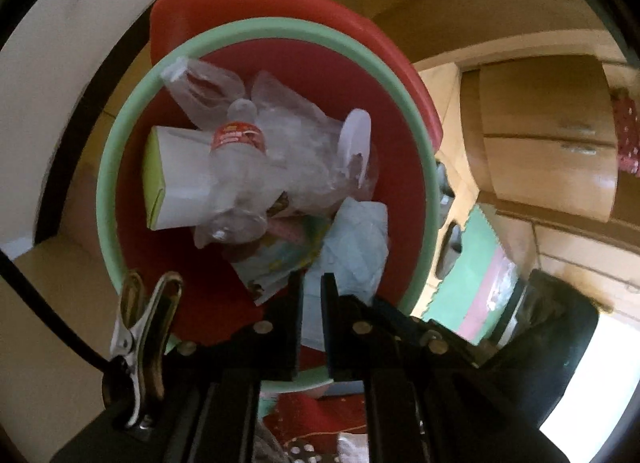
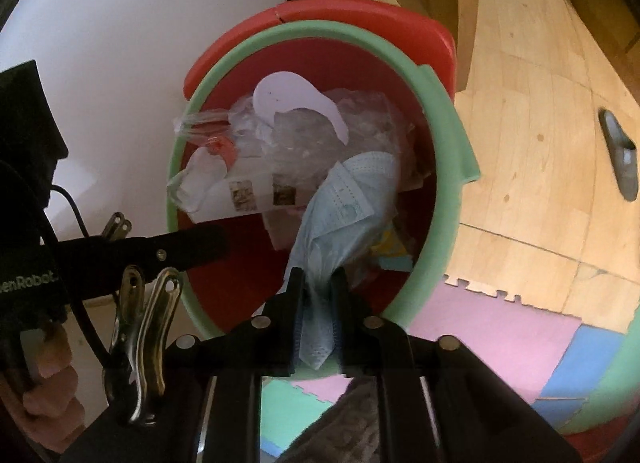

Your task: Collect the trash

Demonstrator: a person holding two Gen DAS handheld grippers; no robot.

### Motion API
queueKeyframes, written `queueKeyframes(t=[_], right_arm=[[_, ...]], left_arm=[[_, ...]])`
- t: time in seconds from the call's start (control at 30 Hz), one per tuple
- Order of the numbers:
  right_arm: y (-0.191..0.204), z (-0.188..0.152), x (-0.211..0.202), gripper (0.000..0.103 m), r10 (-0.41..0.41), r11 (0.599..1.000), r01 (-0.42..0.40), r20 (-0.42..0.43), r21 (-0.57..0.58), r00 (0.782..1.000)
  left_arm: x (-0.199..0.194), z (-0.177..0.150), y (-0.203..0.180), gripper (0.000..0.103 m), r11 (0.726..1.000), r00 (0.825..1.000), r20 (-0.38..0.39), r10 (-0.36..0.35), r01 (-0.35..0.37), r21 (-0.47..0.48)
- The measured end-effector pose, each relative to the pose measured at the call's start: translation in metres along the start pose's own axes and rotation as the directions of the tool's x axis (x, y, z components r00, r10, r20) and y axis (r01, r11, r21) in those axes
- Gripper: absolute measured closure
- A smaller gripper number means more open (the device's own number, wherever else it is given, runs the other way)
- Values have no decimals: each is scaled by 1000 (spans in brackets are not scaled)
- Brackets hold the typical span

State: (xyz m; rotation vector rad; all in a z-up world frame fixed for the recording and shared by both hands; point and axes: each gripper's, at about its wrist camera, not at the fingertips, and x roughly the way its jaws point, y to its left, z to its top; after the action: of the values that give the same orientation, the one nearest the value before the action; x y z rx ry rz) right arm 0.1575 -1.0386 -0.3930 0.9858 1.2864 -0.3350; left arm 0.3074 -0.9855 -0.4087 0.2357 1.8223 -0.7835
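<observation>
Pleated blue mask [image 2: 344, 199] — pinched in the right gripper [image 2: 318, 279] — over the round red bin [image 2: 436, 167]; left gripper [image 1: 312, 283] nearly closed, empty.

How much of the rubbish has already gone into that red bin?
Quite a lot already lies in the bin: a plastic bottle, a carton and clear wrappers. In hand: the right gripper holds a blue face mask over the opening, not yet dropped. The left gripper looks nearly shut and seems empty. No other rubbish is in view.
</observation>
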Motion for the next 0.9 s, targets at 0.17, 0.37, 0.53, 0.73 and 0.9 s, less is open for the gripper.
queueKeyframes(t=[0.17,0.37,0.53,0.73,0.9], right_arm=[[-3,2,-1,77,33,999,-34,35,14,999],[7,2,-10,44,45,999,-44,64,-16,997],[18,2,-27,34,25,999,-23,77,-26,997],[21,-4,-47,34,14,999,-10,96,-43,995],[26,-6,-77,34,13,997,-1,145,-82,989]], left_arm=[[-11,4,10,66,998,999,23,-41,42,-47],[-20,7,12,50,998,999,22,-42,43,-45],[-37,4,7,43,995,997,33,-76,78,-55],[-73,-8,-4,42,993,992,70,-102,106,-46],[-105,-14,-24,42,990,984,122,-132,137,-28]])
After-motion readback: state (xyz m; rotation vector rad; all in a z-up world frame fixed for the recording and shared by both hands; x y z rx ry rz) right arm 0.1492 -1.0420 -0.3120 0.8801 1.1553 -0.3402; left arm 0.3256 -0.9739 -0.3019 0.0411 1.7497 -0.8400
